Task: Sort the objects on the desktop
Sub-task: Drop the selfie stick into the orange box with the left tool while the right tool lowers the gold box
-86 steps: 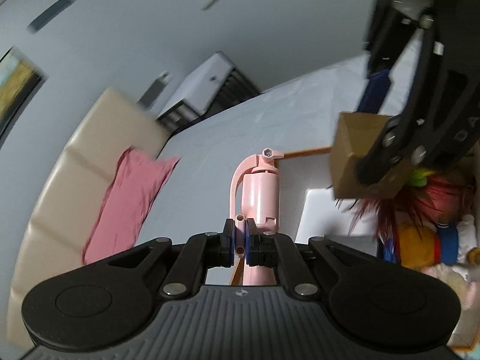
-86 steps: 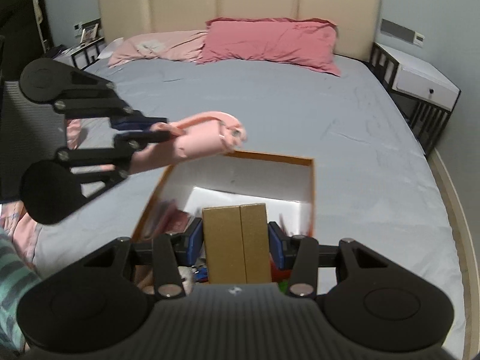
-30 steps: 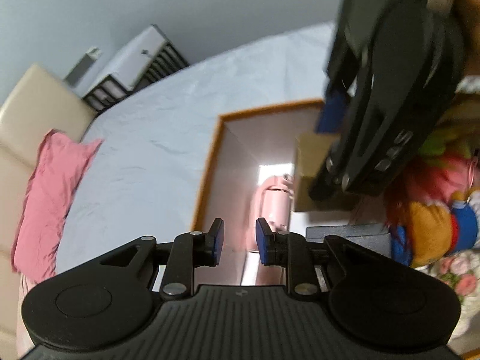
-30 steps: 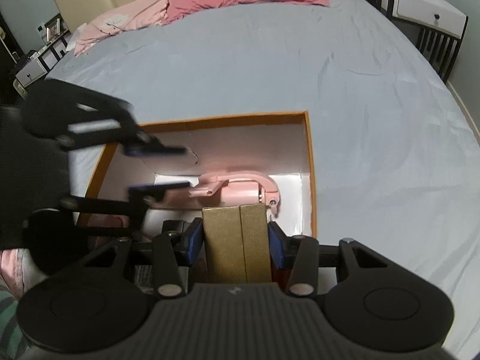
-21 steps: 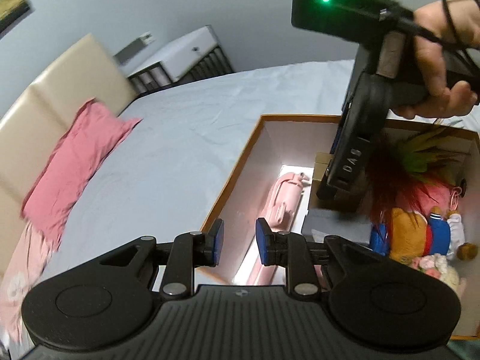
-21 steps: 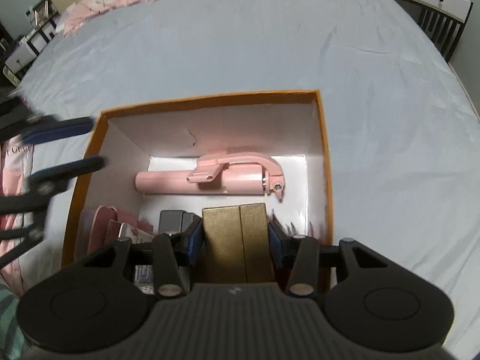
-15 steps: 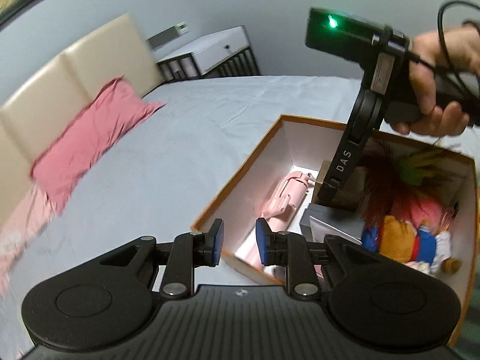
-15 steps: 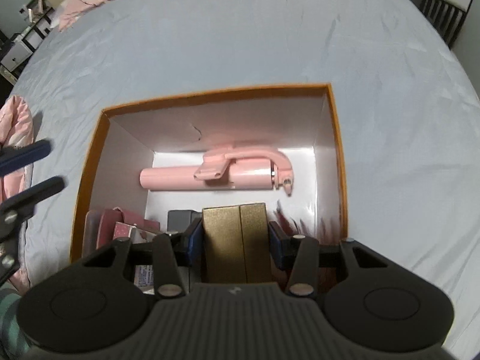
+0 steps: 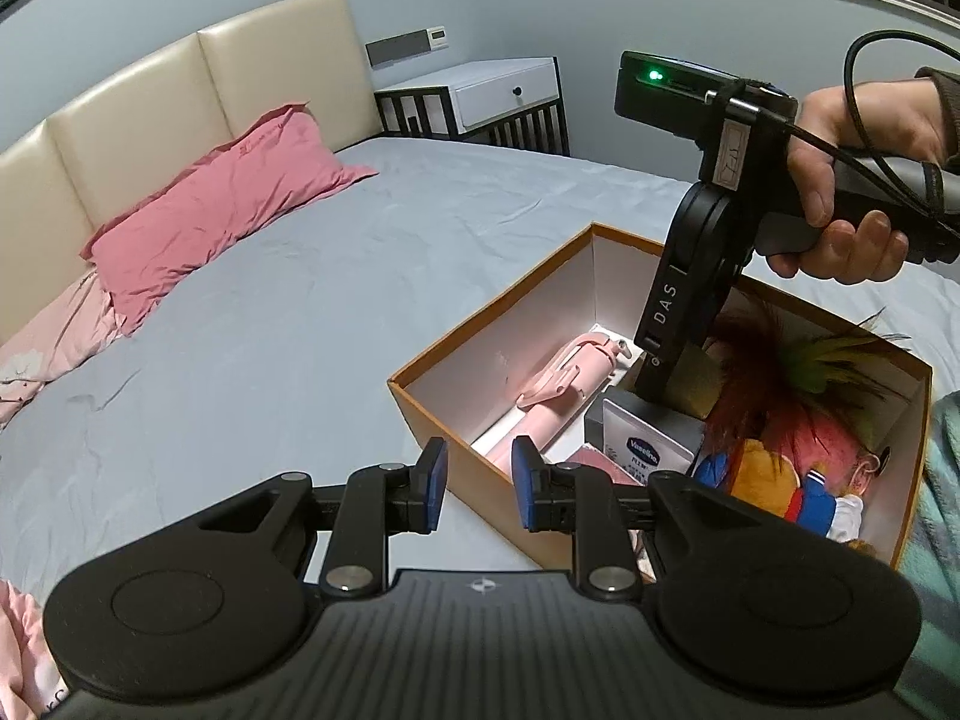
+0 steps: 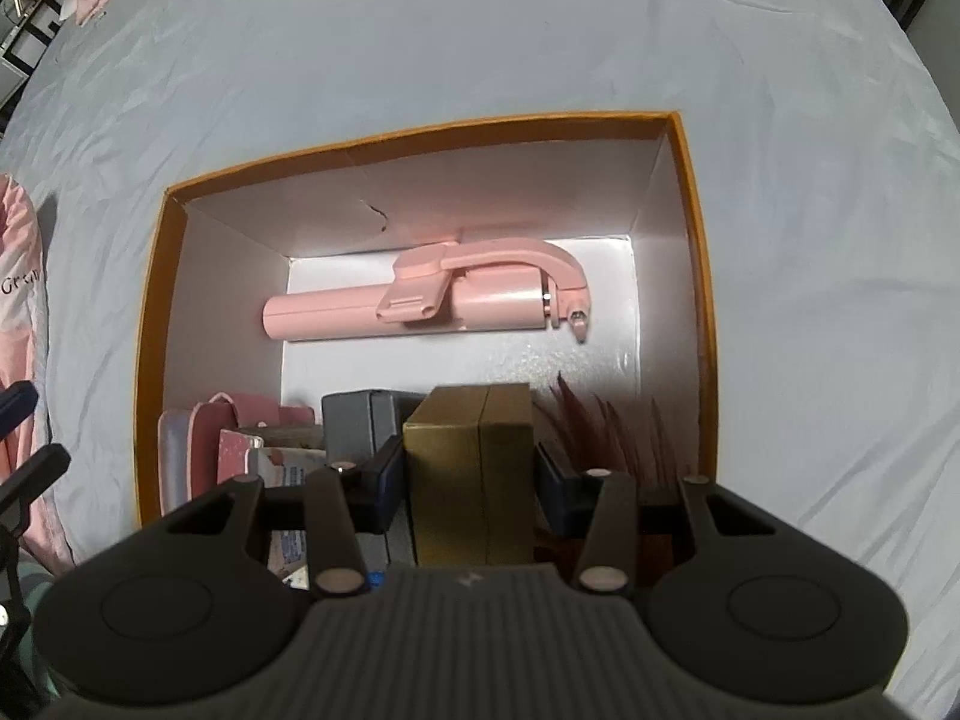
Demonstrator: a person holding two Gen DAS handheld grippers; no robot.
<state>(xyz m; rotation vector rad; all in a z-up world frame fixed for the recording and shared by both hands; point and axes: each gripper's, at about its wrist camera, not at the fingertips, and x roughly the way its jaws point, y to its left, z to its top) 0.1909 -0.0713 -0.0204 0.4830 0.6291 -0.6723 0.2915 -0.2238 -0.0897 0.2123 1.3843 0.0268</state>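
Showing "Vaseline": grey carton (image 9: 645, 447)

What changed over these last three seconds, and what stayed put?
The left tool let go of the pink stick, now lying in the orange box, and drew back, open. The right tool came down into the box, still shut on the gold box.

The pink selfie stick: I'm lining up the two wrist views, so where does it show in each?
Left wrist: pink selfie stick lies right of centre, inside the box along its left inner wall.
Right wrist: it lies crosswise mid-frame on the white box floor, beyond the gold box.
Shared landmark: the orange-rimmed box.
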